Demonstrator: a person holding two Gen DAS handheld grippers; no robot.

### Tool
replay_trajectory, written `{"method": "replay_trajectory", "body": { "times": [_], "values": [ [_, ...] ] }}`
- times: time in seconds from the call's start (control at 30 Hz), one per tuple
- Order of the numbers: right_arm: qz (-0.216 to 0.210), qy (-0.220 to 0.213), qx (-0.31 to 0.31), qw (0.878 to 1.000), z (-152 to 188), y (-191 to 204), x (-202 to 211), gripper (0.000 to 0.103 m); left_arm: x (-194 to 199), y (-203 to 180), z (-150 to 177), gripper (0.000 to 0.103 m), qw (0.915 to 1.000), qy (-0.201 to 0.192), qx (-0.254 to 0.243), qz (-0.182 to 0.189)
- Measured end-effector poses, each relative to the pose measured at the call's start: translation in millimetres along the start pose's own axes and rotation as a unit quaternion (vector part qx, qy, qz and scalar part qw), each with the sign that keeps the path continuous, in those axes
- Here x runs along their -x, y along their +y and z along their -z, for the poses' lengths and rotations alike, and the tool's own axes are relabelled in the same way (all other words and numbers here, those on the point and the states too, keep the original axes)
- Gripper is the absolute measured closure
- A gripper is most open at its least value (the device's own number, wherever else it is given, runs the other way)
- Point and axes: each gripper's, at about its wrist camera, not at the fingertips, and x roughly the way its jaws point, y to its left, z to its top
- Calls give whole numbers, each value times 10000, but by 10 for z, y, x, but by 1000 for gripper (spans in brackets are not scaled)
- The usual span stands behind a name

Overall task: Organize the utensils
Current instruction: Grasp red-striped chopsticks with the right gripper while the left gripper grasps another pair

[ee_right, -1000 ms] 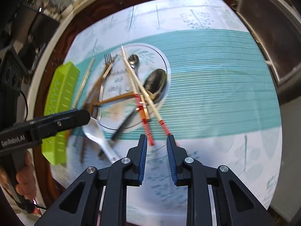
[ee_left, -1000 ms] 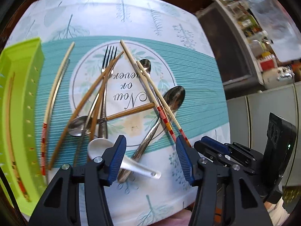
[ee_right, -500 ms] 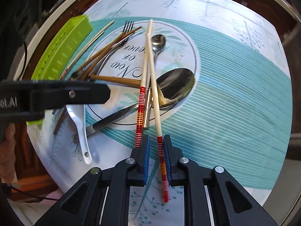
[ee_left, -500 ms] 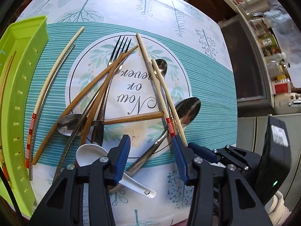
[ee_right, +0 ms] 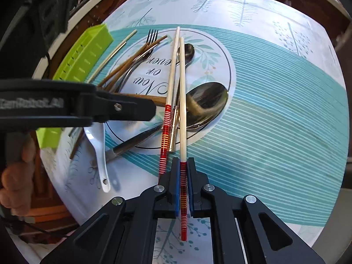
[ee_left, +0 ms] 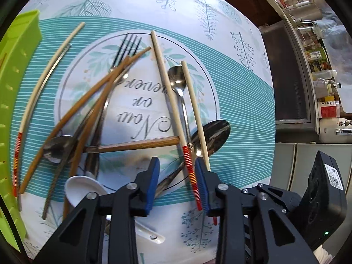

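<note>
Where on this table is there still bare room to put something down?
The teal-striped cloth right of the big spoon lies bare out to the table's edge. So does the leaf-printed strip beyond the fork. The printed circle is crowded with crossed utensils, and the green tray closes off the left.

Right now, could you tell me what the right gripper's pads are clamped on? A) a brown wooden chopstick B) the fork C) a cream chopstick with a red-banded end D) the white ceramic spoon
C: in the right wrist view, the right gripper has its blue pads pressed on the red-banded end of a cream chopstick, while the white ceramic spoon and the fork lie untouched on the mat.
</note>
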Motion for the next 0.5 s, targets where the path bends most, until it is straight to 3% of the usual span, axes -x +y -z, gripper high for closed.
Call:
{"method": "replay_trajectory", "body": {
  "times": [0.23, 0.5],
  "values": [
    [-218, -71, -154, 9996, 50, -65, 116, 97, -114, -21, -43, 87, 9997, 171, 169, 101],
    [-330, -95, -278, 9990, 94, -107, 145, 97, -207, 7, -80, 88, 9989, 313, 363, -2]
  ]
}}
